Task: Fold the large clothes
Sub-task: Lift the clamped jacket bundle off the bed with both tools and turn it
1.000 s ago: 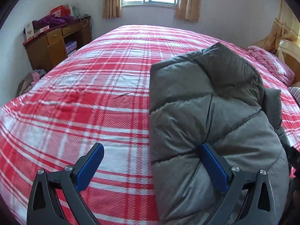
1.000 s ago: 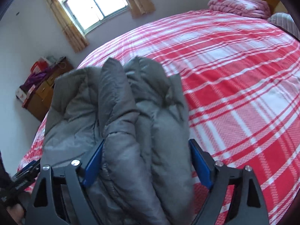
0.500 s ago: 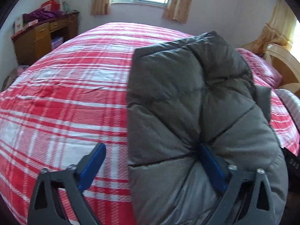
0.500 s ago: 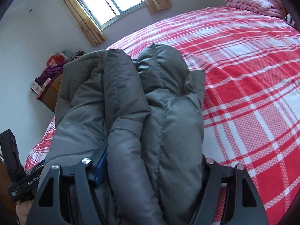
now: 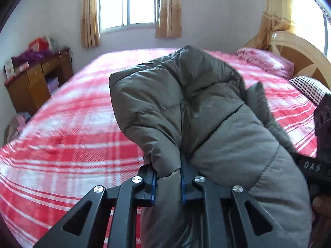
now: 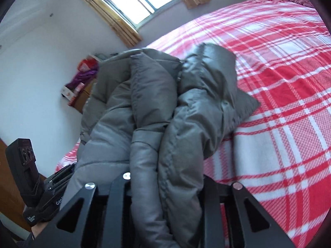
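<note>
A grey quilted down jacket (image 5: 206,113) is bunched up and lifted off the red and white plaid bed (image 5: 72,134). My left gripper (image 5: 167,183) is shut on a fold of the jacket near its left edge. In the right wrist view the jacket (image 6: 157,107) hangs in thick folds, its far end resting on the bed (image 6: 279,82). My right gripper (image 6: 165,184) is shut on the jacket's folds, which hide its fingertips. The left gripper's body (image 6: 31,186) shows at the lower left of the right wrist view.
A wooden desk (image 5: 35,82) with purple cloth and boxes stands left of the bed. A pink folded quilt (image 5: 264,60), a striped pillow (image 5: 308,86) and a wooden headboard (image 5: 300,55) lie at the right. A curtained window (image 5: 128,4) is in the far wall.
Both grippers have closed from wide open onto the jacket. The jacket has been raised off the bed and bunched, with both views tilting upward.
</note>
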A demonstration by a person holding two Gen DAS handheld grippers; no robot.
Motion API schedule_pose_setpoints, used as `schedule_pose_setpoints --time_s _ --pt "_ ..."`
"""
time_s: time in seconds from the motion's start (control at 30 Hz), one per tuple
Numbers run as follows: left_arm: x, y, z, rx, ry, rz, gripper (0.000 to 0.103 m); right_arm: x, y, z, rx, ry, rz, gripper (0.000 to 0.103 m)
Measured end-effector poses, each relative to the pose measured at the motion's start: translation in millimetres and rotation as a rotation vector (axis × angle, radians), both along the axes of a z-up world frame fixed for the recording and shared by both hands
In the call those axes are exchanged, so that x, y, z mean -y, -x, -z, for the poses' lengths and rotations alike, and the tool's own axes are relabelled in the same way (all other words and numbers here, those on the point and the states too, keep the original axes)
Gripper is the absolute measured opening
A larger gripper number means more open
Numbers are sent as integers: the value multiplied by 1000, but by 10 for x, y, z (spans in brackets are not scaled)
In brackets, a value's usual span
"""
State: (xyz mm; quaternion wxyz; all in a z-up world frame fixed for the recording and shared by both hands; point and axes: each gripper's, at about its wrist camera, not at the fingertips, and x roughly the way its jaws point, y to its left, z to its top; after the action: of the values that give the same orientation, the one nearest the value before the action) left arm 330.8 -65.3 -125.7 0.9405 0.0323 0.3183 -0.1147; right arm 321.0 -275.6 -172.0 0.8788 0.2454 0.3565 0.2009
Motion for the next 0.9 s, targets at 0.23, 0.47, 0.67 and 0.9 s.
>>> schedule_pose_setpoints --time_s 0.23,0.47,0.67,0.9 --pt "-398 373 -636 108 5 -11 15 -316 252 -416 111 -59 -71 24" --pt "-994 680 -891 136 16 -95 15 -884 424 -845 195 -54 -171 24" --pt "-1477 904 -835 130 35 -163 14 -1403 403 -885 194 -29 -259 24" --pt "-1899 1055 -777 123 44 -222 14 -1905 324 -878 186 4 -337 24"
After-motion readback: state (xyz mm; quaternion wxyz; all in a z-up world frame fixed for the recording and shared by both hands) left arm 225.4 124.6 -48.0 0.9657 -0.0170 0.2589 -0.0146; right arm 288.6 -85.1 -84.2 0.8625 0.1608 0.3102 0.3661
